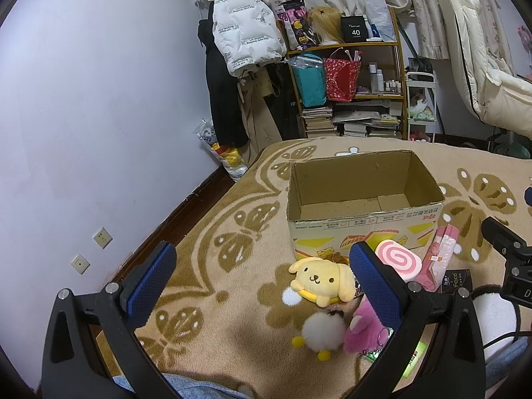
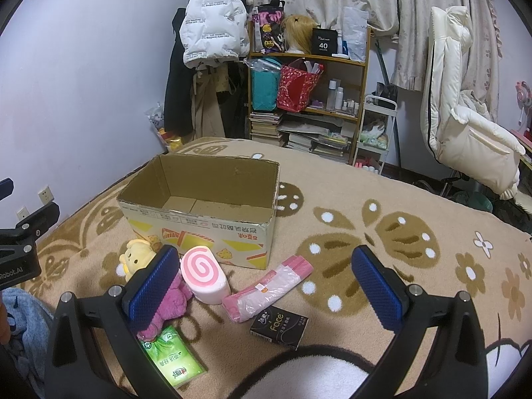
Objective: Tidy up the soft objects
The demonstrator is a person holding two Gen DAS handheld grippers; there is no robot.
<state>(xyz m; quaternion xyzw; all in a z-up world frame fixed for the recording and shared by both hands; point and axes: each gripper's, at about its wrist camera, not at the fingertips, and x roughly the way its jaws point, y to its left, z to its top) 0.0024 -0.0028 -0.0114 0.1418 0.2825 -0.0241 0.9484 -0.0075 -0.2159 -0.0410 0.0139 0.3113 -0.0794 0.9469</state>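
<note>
An open, empty cardboard box (image 1: 362,222) (image 2: 199,232) stands on the beige blanket. In front of it lie a yellow dog plush (image 1: 321,279) (image 2: 138,254), a pink swirl roll plush (image 1: 397,259) (image 2: 204,274), a magenta plush (image 1: 360,329) (image 2: 173,299) and a white pom-pom plush (image 1: 321,332). My left gripper (image 1: 262,282) is open and empty, held above the plush pile. My right gripper (image 2: 266,284) is open and empty, above a pink plastic pack (image 2: 266,286) and a black tissue pack (image 2: 279,326).
A green tissue pack (image 2: 173,355) lies near the front edge. The pink pack (image 1: 439,256) also shows beside the box. A cluttered shelf (image 2: 309,99), hanging coats (image 1: 239,33) and a white chair (image 2: 465,116) stand behind the bed. The wall is to the left.
</note>
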